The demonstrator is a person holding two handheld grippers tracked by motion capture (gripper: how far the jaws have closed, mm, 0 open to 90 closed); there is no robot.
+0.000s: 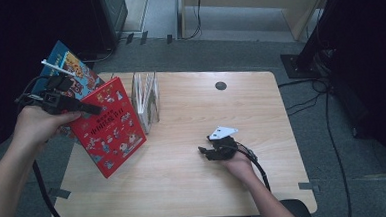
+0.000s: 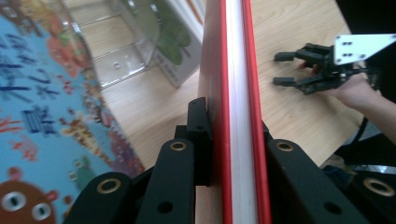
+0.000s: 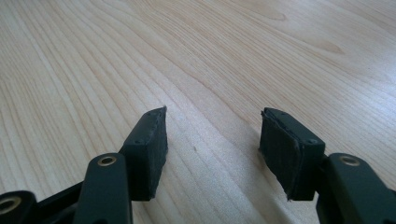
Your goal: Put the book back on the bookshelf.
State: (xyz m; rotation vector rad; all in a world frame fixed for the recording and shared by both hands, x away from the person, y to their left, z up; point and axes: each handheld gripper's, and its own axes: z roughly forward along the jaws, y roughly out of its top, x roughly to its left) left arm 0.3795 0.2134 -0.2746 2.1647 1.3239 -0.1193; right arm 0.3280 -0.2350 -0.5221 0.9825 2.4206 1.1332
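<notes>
My left gripper [image 1: 92,109] is shut on the edge of a red picture book [image 1: 109,127], which it holds tilted above the table's left side. In the left gripper view the black jaws clamp the red book [image 2: 233,70] edge-on, its white pages showing between the red covers. A blue picture book [image 1: 67,65] shows behind the red one, and it lies close at the left as the blue book [image 2: 42,107] in the left gripper view. My right gripper [image 1: 204,151] rests low over the bare wood, open and with nothing in it, and the right gripper [image 3: 212,135] shows only wood between its pads.
A clear book rack [image 1: 147,98] with a few upright books stands at the back left of the wooden table [image 1: 195,183]. A dark round cable hole [image 1: 221,85] sits near the far edge. Cables trail over the grey floor at the right.
</notes>
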